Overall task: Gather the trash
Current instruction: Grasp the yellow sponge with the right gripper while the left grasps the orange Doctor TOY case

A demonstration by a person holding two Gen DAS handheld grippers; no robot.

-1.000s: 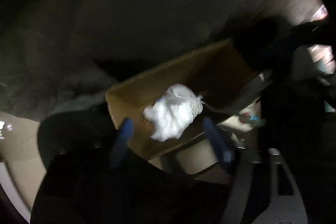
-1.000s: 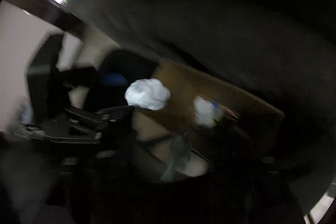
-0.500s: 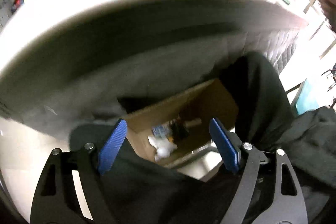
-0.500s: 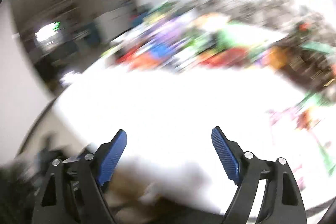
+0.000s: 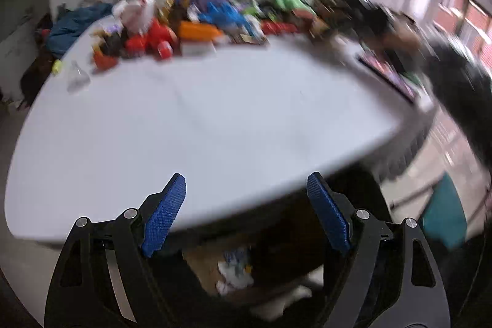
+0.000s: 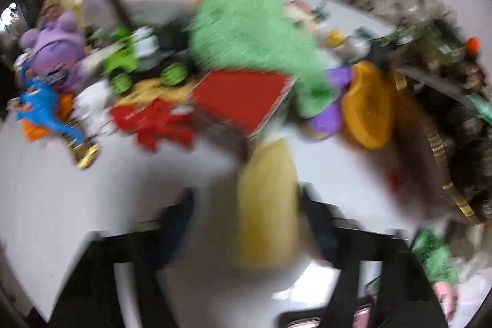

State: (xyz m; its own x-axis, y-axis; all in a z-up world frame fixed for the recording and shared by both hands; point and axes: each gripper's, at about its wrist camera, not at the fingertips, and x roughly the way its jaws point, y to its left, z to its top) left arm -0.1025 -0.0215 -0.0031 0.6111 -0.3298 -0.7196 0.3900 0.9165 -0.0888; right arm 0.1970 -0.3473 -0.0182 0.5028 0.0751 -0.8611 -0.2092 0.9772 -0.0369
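Note:
In the left wrist view my left gripper (image 5: 243, 211) stands open and empty over the near edge of the white table (image 5: 215, 119). Below that edge a cardboard box (image 5: 203, 263) holds crumpled white paper (image 5: 233, 275). The right wrist view is heavily blurred. There my right gripper (image 6: 246, 220) points down at the table top, its jaws closing around a pale yellow thing (image 6: 267, 205) that stands between them. The right finger lies beside it, while a gap still shows on the left side.
A pile of toys and packaging fills the table's far side: a green plush (image 6: 252, 33), a red flat box (image 6: 243, 94), a purple plush (image 6: 55, 45), an orange piece (image 6: 366, 109). A person's dark sleeve (image 5: 455, 76) reaches in from the right. A teal seat (image 5: 446, 217) stands beside the table.
The left gripper let a white wad drop into the box, then rose above the table edge. The right gripper swung from the box to the toy pile and narrowed around the yellow thing.

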